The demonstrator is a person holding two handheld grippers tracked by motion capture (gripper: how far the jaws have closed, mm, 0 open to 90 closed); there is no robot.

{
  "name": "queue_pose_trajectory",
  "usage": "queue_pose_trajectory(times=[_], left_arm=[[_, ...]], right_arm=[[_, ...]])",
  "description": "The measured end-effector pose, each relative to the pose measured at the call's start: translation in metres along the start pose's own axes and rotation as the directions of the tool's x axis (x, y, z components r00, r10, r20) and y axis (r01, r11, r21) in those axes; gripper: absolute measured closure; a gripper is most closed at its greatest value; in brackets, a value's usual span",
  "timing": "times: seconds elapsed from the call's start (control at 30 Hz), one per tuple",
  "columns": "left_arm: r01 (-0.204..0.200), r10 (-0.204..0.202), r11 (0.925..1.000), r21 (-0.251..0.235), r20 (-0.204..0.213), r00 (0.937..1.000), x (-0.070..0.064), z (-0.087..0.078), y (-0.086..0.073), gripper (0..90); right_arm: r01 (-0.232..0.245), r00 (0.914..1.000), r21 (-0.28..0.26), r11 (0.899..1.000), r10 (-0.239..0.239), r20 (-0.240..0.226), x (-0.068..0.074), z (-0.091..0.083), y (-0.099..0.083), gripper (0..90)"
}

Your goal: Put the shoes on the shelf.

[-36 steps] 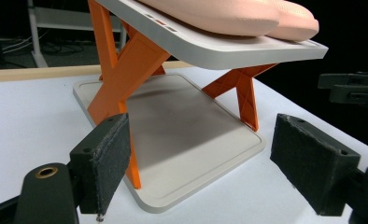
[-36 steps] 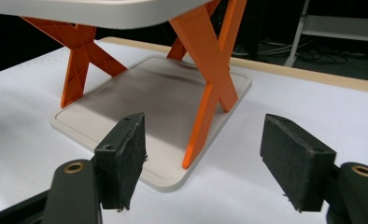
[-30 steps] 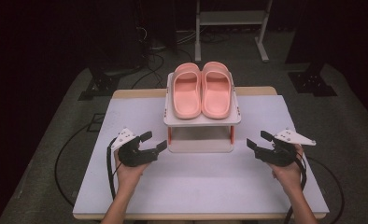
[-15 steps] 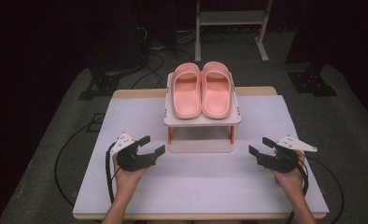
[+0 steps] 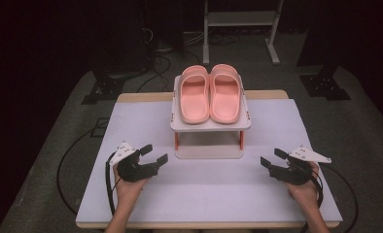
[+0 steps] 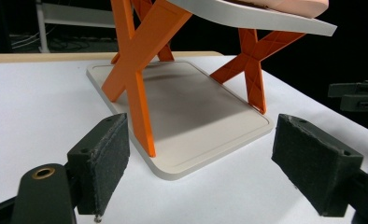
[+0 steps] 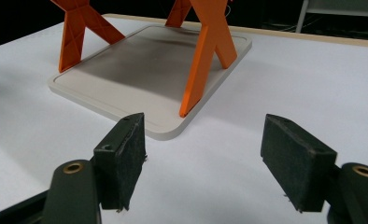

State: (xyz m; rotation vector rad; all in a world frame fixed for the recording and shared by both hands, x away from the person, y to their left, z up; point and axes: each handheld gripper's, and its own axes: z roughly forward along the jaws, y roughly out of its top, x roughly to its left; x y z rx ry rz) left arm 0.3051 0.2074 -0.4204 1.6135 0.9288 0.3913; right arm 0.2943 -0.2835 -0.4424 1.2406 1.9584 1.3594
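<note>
Slippers (image 5: 210, 92) sat paired on rack (image 5: 210, 124), untouched; left gripper (image 5: 153, 156) and right gripper (image 5: 271, 158) gaped wide, empty, probably pre-reach

Pink slippers (image 5: 210, 93) side by side on two-tier rack (image 5: 210, 125), mid-table; left gripper (image 5: 150, 159) and right gripper (image 5: 269, 159) flank it, jaws apart.

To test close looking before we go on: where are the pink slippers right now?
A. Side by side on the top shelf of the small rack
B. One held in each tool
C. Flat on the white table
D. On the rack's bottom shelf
A: the pink slippers lie side by side on the top shelf of the small rack, while the left tool and the right tool are open and hold nothing.
</note>
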Motion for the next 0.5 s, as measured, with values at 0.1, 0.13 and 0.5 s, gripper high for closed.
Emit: queue_pose_trajectory(times=[0.1,0.13,0.5], left_arm=[[0.003,-0.003,1.0,0.005,-0.001,1.0,-0.001,-0.002,-0.004,18.8],[0.011,-0.011,0.9999,0.003,-0.001,0.9999,-0.002,-0.002,-0.005,18.7],[0.077,-0.077,0.9966,0.029,-0.007,0.997,-0.001,-0.012,-0.033,18.3]], right_arm=[[0.0,1.0,0.001,1.0,0.0,0.0,0.0,-0.002,-0.003,30.4],[-0.001,1.0,0.003,1.0,0.001,0.001,0.0,-0.003,-0.004,30.4],[-0.024,0.9997,-0.003,1.0,0.024,0.009,0.006,-0.019,-0.027,30.1]])
